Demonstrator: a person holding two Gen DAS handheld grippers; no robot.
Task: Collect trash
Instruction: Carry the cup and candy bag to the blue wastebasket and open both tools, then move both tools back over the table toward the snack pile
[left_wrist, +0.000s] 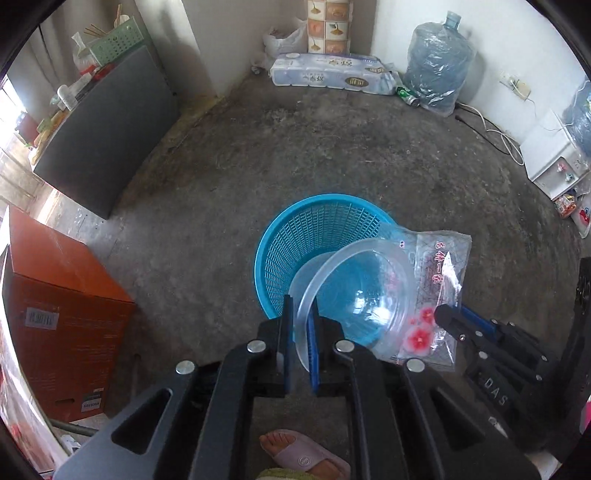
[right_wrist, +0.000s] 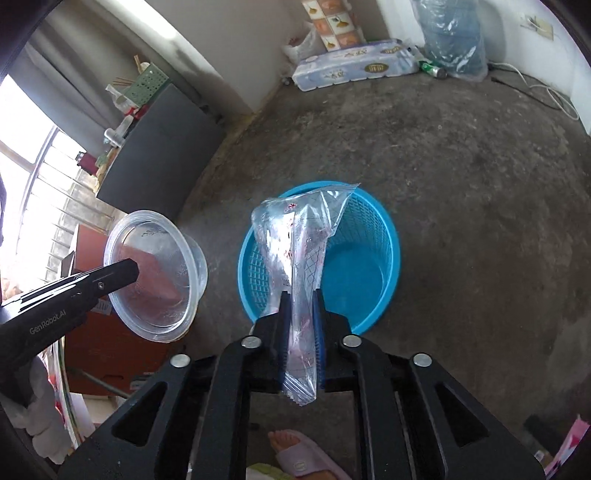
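From the left wrist view, the left gripper (left_wrist: 300, 317) points down and forward over the near rim of the blue basket (left_wrist: 280, 251), which stands on the concrete floor (left_wrist: 332, 147). Its jaws are closed on the rim of a clear plastic bowl (left_wrist: 354, 280), held on edge so that the bowl's open side faces right and covers much of the basket's mouth. Just right of the bowl, the right gripper (left_wrist: 448, 314) comes in from the lower right, pinching a clear printed bag (left_wrist: 439, 269) that hangs at the basket's right rim. Bare floor lies all round the basket; an orange box (left_wrist: 62, 317) sits well to its left, a dark cabinet (left_wrist: 107, 136) farther back on the left, and a toilet paper pack (left_wrist: 332, 75) and a wrapped water jug (left_wrist: 437, 62) stand against the far wall beyond it.

From the right wrist view, the right gripper (right_wrist: 301, 314) is tilted down over the blue basket (right_wrist: 384, 229) from its near side, jaws clamped on the clear printed bag (right_wrist: 295, 236), which rises from them and leans across the basket's left half. The basket's floor looks bare, though the bag hides part of it. The left gripper (right_wrist: 125, 271) reaches in from the left, holding the clear plastic bowl (right_wrist: 159, 273) in the air just left of the basket, clear of its rim
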